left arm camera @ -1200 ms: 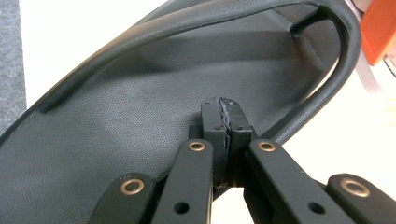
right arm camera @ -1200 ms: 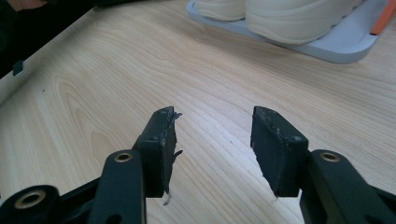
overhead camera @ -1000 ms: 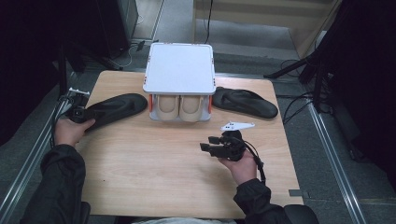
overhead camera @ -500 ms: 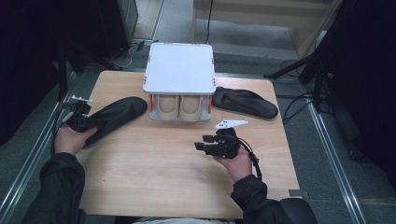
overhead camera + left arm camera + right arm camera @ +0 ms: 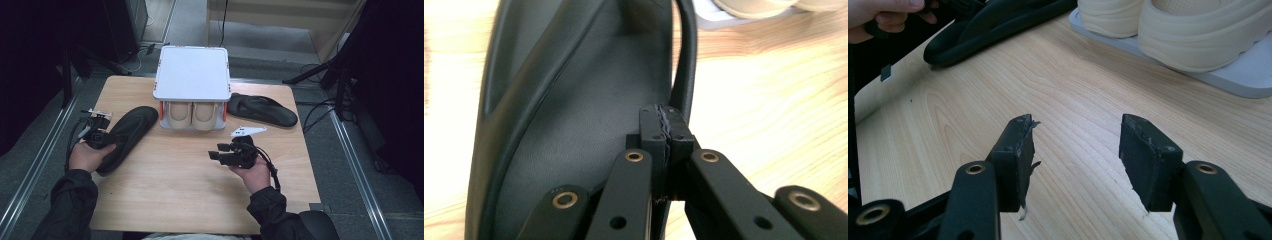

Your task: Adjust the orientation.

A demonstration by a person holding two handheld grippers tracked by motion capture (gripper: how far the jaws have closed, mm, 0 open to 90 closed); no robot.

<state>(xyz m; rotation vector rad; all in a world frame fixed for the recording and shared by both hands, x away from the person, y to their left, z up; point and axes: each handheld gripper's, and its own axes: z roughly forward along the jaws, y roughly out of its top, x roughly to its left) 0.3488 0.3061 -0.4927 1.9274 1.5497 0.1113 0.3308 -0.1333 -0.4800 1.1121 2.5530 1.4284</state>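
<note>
High view: left gripper point(image 5: 100, 136) fingers pinch black rubber flip-flop point(image 5: 127, 135) on wooden worktop point(image 5: 185, 175), unplaced; right gripper point(image 5: 227, 152) fingers spread, empty.

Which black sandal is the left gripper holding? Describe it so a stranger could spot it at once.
Start at the white two-tier shoe rack at the back of the wooden table. The held flip-flop lies to its left, angled toward the rack, with the left gripper shut on its rim. Its twin, the other flip-flop, lies right of the rack, untouched.
</note>
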